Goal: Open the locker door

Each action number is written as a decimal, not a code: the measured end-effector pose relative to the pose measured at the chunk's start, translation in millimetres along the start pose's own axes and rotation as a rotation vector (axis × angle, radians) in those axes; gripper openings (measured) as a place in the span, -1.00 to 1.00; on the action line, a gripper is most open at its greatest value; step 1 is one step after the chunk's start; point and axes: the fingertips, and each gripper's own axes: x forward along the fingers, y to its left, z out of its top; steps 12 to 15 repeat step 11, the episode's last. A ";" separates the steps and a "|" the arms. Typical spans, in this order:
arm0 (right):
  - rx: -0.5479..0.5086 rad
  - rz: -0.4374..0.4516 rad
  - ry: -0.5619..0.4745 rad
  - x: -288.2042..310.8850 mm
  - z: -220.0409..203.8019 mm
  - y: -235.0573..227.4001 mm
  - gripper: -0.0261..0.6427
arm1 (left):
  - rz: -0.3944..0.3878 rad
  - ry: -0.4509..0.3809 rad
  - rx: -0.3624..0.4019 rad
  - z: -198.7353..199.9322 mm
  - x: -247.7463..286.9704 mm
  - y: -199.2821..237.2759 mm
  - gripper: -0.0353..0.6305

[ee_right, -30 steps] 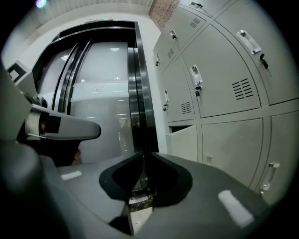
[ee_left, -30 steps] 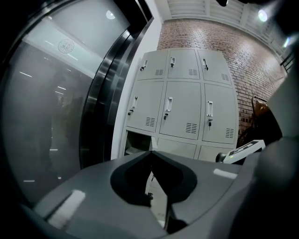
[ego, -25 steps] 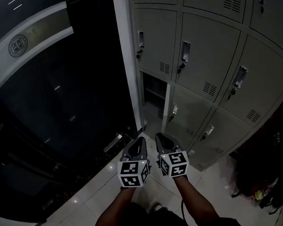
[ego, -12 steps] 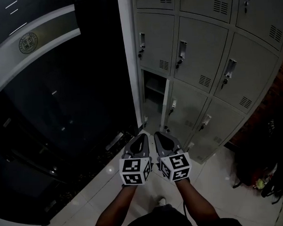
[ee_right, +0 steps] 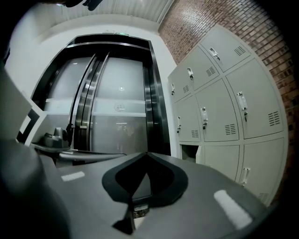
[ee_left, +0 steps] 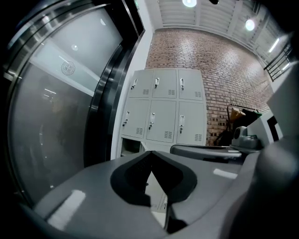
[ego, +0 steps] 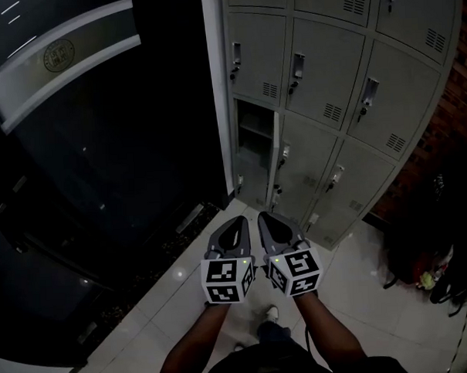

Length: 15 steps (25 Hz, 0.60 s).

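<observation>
A bank of grey lockers stands against the brick wall, each door with a small handle and a vent. The locker at the left end of the third row is open, its door swung out edge-on and its inside dark. Both grippers hang side by side over the floor, well short of the lockers. My left gripper is shut with nothing in it, and so is my right gripper. From the left gripper view the open locker shows just above the closed tips.
A tall dark glass door or wall with a white frame borders the lockers on the left. Black bags lie on the white tiled floor at the right. The person's shoe is below the grippers.
The lockers have slid up and left in the head view and look a little farther off. Both grippers stay together, lower in the picture.
</observation>
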 end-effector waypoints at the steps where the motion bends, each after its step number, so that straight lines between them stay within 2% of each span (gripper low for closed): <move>1: -0.003 -0.002 -0.003 -5.3 0.8 5.9 -0.92 | -0.006 -0.003 0.006 -0.2 -7.7 -2.7 -0.89; 11: 0.010 -0.023 0.004 -43.9 -9.3 47.7 -0.92 | -0.027 0.008 0.014 -11.5 -62.4 -11.6 -0.89; 15: 0.010 -0.023 0.004 -43.9 -9.3 47.7 -0.92 | -0.027 0.008 0.014 -11.5 -62.4 -11.6 -0.89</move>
